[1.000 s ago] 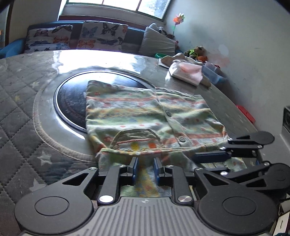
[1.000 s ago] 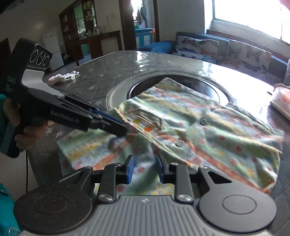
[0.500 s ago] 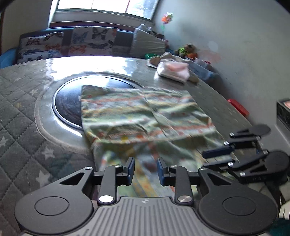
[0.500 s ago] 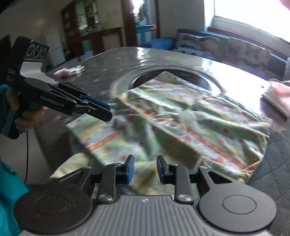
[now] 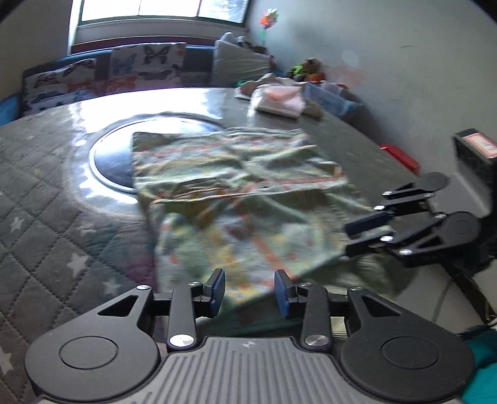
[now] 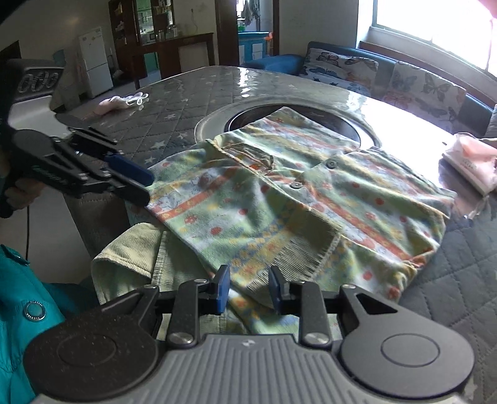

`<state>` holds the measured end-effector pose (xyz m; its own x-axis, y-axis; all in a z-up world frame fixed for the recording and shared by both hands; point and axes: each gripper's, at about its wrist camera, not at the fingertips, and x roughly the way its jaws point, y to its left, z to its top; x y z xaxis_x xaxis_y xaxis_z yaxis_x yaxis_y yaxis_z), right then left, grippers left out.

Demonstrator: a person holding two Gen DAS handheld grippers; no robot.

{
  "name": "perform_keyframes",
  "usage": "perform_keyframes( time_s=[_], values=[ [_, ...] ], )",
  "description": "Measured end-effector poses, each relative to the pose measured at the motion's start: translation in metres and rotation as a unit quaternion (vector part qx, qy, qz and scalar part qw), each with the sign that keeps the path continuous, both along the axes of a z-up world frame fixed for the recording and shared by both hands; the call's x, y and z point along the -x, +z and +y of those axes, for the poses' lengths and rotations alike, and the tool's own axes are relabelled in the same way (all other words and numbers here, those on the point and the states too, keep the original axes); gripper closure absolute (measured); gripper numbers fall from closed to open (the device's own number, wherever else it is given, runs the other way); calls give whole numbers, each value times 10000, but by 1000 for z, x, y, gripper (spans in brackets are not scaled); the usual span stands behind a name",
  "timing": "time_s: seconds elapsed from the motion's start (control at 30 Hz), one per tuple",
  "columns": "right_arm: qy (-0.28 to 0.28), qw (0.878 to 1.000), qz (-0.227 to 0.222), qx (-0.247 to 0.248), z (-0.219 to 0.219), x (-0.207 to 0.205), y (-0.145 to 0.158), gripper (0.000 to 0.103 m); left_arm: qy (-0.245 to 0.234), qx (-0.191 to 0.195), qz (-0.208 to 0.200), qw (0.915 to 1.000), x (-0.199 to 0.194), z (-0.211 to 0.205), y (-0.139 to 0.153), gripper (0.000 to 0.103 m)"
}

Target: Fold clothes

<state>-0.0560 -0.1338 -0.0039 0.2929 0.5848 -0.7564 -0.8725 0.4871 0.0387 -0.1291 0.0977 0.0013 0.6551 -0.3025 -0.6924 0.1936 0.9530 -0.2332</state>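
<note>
Left gripper [image 5: 249, 292]: jaws apart and just been opening, nothing pressed between the blue pads; the near hem of the patterned shirt [image 5: 236, 199] lies just ahead of and below the fingertips, draped over the table edge. Right gripper [image 6: 248, 290]: jaws narrowly parted with the shirt's lower hem bunched between them; whether the pads actually pinch the cloth cannot be told. In the left wrist view the right gripper shows at the shirt's right-hand corner; in the right wrist view the left gripper sits at the left-hand corner, held by a hand [image 6: 18, 192] above a teal sleeve [image 6: 21, 298]. Shirt: green with orange and yellow bands, buttons and a chest pocket, spread flat ahead of both grippers across a quilted, star-printed table cover [image 6: 174, 105] and partly over a round dark inset [image 5: 108, 161]. Beyond it, to the right: folded pink clothes [image 5: 279, 99]. Farthest: butterfly-print cushions [image 5: 146, 62] beneath a window [image 5: 161, 9].
</note>
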Motion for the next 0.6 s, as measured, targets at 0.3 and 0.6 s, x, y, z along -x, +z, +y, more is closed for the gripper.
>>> perform_keyframes(
  time_s=[0.3,0.6],
  values=[
    [8,9995,-288,89,-17,13,14,68,-228,422,688,9965,8,-25,4,53],
    [46,9982,-520,305,-35,24,16,68,-286,842,1266,9880,5,-30,-14,67]
  ],
)
